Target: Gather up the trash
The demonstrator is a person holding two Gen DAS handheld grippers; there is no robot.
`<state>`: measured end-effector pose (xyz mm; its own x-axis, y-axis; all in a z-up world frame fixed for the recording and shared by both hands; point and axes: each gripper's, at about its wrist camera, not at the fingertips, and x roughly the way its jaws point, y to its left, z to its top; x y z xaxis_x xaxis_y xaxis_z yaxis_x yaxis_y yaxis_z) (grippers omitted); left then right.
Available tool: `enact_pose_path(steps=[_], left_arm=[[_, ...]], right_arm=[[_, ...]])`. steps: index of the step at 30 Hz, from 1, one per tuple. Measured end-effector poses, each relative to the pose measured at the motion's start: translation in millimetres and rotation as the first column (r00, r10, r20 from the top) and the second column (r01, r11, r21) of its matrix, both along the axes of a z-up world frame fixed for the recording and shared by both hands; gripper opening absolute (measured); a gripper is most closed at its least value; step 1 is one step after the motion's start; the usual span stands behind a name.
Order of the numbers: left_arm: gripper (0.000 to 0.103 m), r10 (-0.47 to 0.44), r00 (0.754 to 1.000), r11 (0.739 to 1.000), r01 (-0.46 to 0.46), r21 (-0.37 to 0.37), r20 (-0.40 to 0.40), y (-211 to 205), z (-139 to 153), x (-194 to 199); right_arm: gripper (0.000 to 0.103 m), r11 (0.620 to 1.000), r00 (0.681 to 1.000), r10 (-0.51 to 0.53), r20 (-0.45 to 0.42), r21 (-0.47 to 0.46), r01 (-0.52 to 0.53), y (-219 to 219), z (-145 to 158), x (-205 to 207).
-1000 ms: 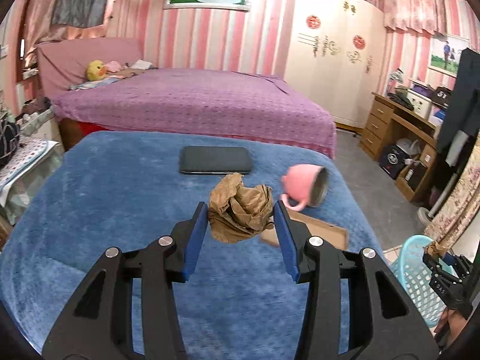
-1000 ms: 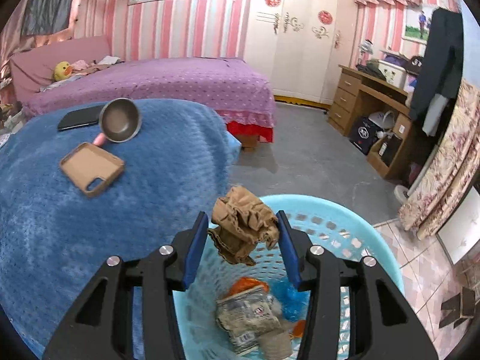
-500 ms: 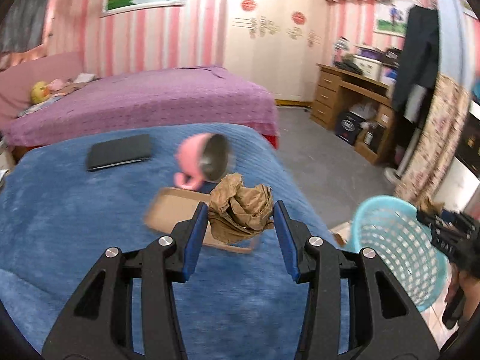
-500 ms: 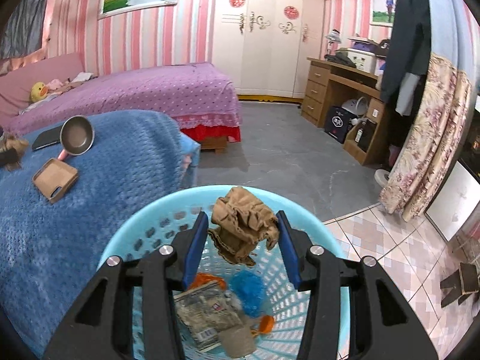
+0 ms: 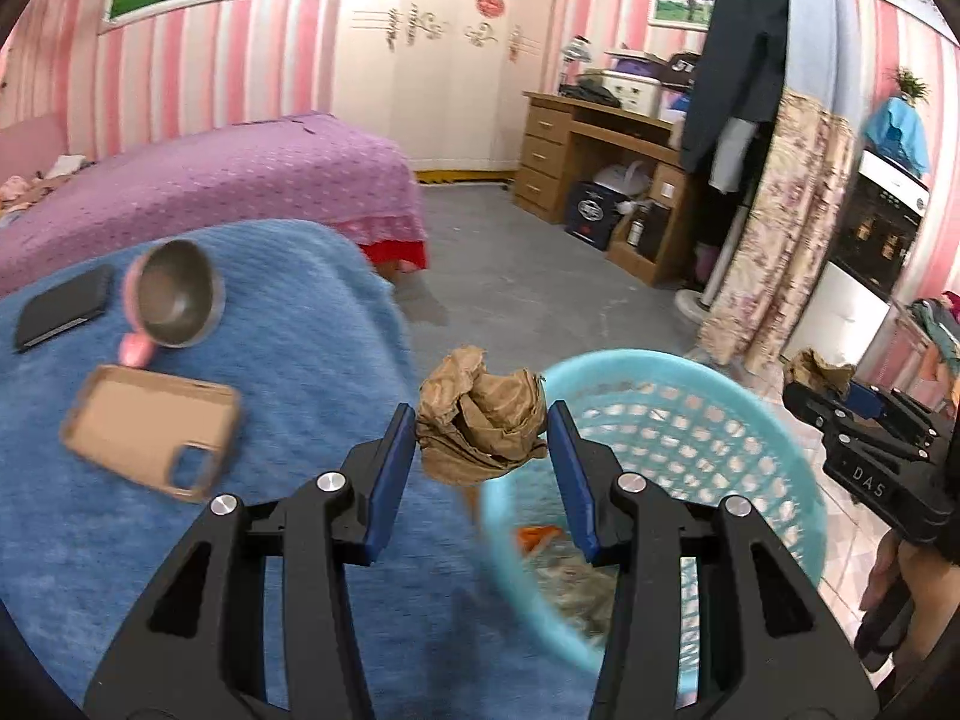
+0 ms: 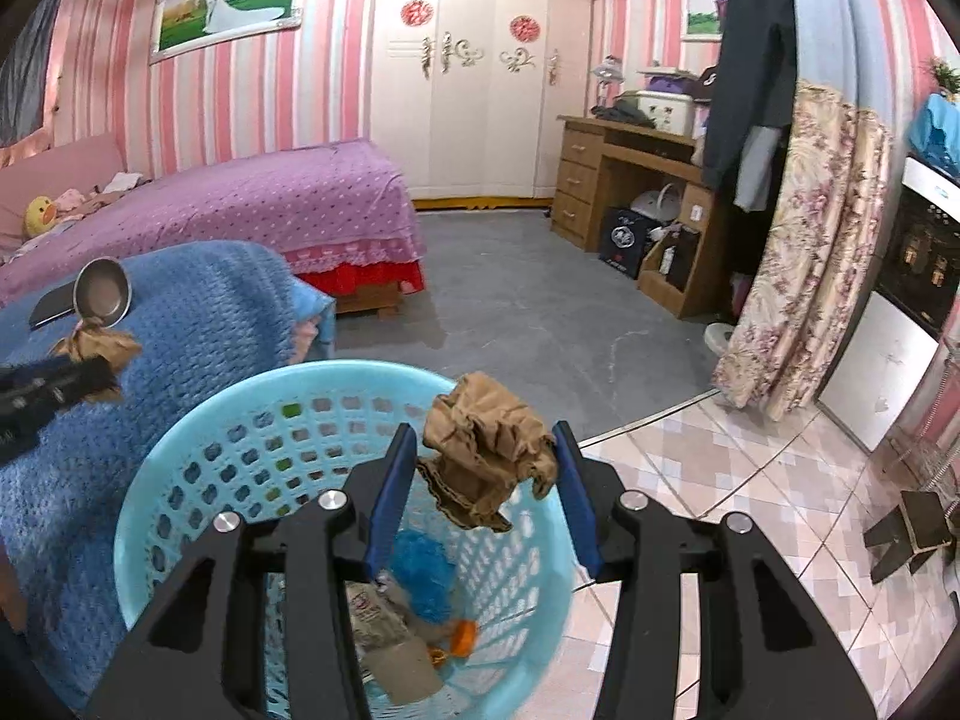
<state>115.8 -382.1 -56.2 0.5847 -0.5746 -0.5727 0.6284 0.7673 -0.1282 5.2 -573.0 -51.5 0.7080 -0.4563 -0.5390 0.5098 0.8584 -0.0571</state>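
Observation:
My left gripper (image 5: 482,438) is shut on a crumpled brown paper wad (image 5: 480,417) and holds it in the air over the blue blanket's right edge, just left of the light blue trash basket (image 5: 690,420). My right gripper (image 6: 485,468) is shut on a second brown paper wad (image 6: 486,456) and holds it above the basket's (image 6: 180,462) open mouth. The basket holds blue, orange and printed wrappers (image 6: 420,600). Each gripper shows in the other's view, the right one (image 5: 840,390) and the left one (image 6: 90,354).
On the blue blanket (image 5: 300,360) lie a tan phone case (image 5: 150,429), a tipped pink mug (image 5: 174,300) and a black phone (image 5: 63,306). A purple bed (image 6: 270,192) is behind. A wooden desk (image 6: 630,180) and floral curtain (image 6: 798,252) stand on the right.
My left gripper has swung right with its wad, from over the blanket's middle to the basket's left side. My right gripper has moved further over the basket, still holding its wad.

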Motion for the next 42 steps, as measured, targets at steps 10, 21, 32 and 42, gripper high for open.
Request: enact_pose_path(steps=[10,21,32,42], left_arm=[[0.077,-0.044,0.999,0.998,0.043,0.048,0.017,-39,-13,-15],[0.088,0.098,0.995,0.995,-0.098,-0.023,0.020,27,17,-1],[0.096,0.151,0.986,0.989,-0.151,-0.007,0.067,61,28,-14],[0.097,0.224,0.970,0.975,-0.222,-0.029,0.095,112,46,-15]], right_arm=[[0.046,1.000,1.000,-0.018,0.009,0.002,0.018,-4,1,-9],[0.046,1.000,1.000,0.001,0.029,0.021,-0.002,9,2,-3],[0.049,0.998,0.998,0.055,0.022,0.006,-0.056,34,6,19],[0.094,0.996,0.996,0.091,0.018,-0.020,-0.091,63,9,32]])
